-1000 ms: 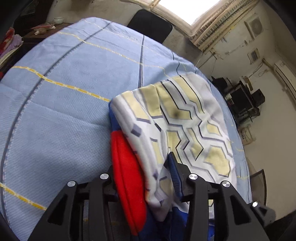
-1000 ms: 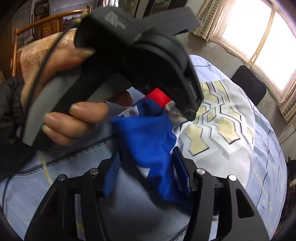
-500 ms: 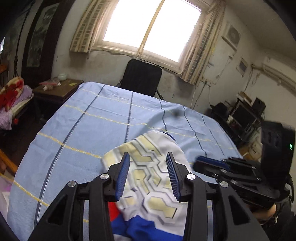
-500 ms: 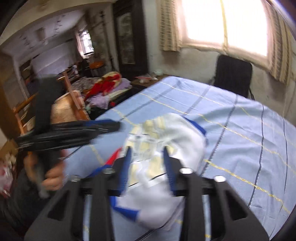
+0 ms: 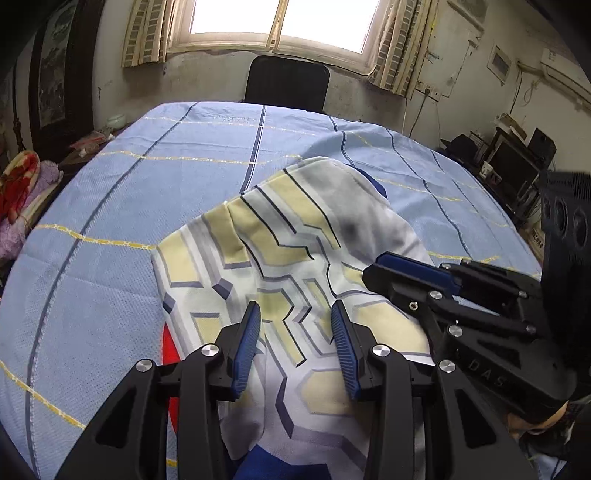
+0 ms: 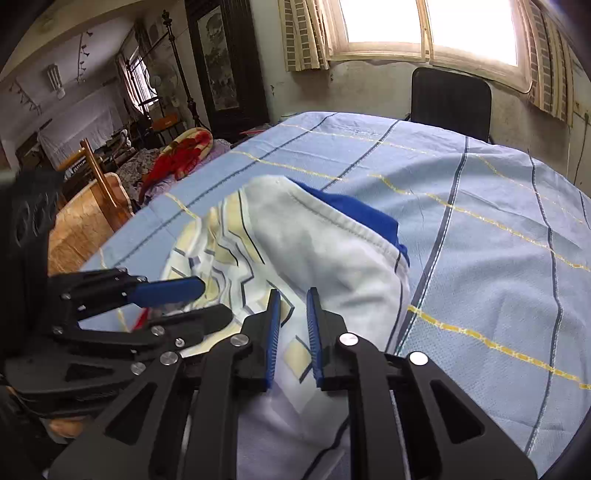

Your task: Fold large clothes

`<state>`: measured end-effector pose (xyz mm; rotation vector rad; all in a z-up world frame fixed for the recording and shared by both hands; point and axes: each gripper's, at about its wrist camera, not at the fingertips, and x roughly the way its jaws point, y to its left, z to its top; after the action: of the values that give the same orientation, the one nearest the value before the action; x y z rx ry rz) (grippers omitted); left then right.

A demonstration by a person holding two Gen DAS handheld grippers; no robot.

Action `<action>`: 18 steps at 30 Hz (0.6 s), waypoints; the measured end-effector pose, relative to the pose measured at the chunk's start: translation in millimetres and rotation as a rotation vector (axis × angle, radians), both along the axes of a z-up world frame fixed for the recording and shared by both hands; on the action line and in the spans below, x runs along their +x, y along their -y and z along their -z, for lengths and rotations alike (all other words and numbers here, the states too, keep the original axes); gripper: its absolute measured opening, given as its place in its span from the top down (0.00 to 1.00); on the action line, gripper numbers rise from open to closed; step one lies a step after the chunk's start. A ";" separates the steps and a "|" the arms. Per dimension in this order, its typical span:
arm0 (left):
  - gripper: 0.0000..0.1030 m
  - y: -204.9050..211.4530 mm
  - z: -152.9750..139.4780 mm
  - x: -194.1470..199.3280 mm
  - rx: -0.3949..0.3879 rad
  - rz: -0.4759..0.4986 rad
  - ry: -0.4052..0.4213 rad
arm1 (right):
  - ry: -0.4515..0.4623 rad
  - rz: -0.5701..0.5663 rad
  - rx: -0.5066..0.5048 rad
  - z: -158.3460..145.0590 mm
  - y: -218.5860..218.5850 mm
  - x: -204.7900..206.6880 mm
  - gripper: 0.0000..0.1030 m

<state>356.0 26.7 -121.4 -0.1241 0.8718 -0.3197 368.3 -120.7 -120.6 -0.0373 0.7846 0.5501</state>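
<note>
on a counter (image 5: pixel 110 280) draped in a light-blue woven cloth with yellow and dark-blue lines, a folded white garment printed with pale-yellow hexagons and grey outlines (image 5: pixel 280 236) lies bunched near the close edge, blue fabric peeking from under its far hem and a patch of red at its left side. left tongs (image 5: pixel 295 343), black with blue ribbed pads, hover over the near part of the garment, their jaws partly apart with patterned fabric showing in the gap; whether the pads touch the cloth cannot be told. right tongs (image 6: pixel 291 332), seen from their own camera, stand with jaws narrowly apart and closing, the white fabric showing between the pads (image 6: pixel 274 332) without being visibly pinched. each tool also appears in the other's view: the right tongs enter the left camera's picture from the right side over the garment's edge, and the left tongs reach in from the left side of the right camera's picture. beyond the counter, a black office chair (image 5: pixel 287 83) stands under a bright window with striped curtains (image 5: pixel 284 22). a red-and-yellow blanket (image 6: pixel 184 151) lies on furniture to the left.
</note>
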 end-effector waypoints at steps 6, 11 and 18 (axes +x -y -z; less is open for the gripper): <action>0.60 -0.5 -0.1 -0.3 -0.008 -0.007 0.002 | -0.002 0.001 0.043 8.3 5.5 0.7 0.87; 0.61 -1.9 0.4 -0.1 -0.006 -0.007 0.003 | -0.011 -0.001 0.058 6.6 6.9 0.2 0.87; 0.61 1.8 -1.1 -2.8 0.029 -0.009 0.017 | -0.013 -0.003 0.063 6.8 7.8 0.7 0.87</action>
<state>353.3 24.9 -120.3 -0.0987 0.8583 -0.2993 369.0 -128.5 -127.4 0.0236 0.7797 0.5783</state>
